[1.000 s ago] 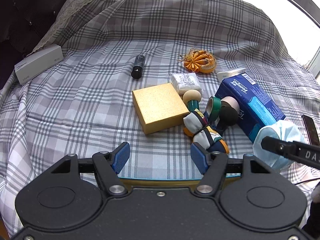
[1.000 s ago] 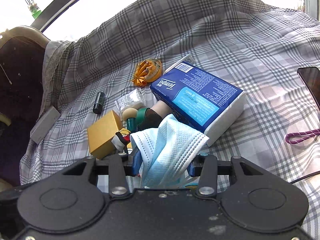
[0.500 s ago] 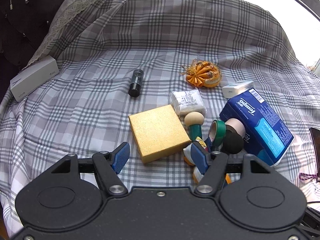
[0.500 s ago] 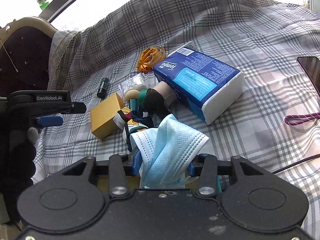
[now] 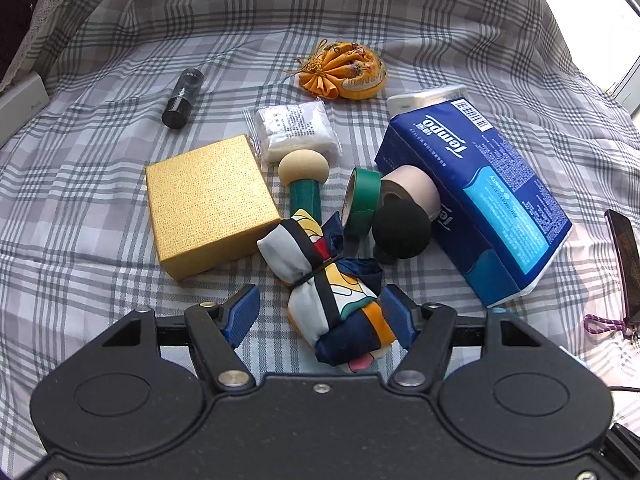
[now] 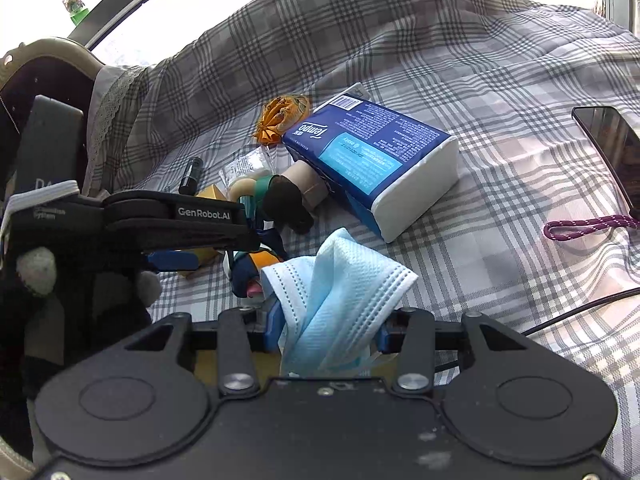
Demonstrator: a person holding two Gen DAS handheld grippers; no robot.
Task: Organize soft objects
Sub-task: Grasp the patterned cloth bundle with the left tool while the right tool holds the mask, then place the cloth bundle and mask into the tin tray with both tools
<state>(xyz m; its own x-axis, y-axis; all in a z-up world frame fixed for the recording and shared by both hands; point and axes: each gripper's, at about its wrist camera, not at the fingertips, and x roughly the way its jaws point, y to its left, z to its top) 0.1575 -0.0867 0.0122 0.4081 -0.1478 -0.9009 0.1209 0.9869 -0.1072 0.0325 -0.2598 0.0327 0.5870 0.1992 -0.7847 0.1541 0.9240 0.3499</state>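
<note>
Folded patterned scarf (image 5: pixel 334 280): white, navy, orange and yellow cloth, bound at mid-length by a thin black band. It lies on the checked bedspread directly in front of the gold box (image 5: pixel 210 205), touching its near corner, with one end against the green tape roll (image 5: pixel 362 197).

Blue pleated face mask (image 6: pixel 336 304): crumpled, standing upright, in front of the blue Tempo tissue pack (image 6: pixel 376 160).

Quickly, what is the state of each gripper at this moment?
Left gripper: open, jaws around the tied scarf bundle, not yet closed on it.
Right gripper: shut on the blue face mask.
</note>
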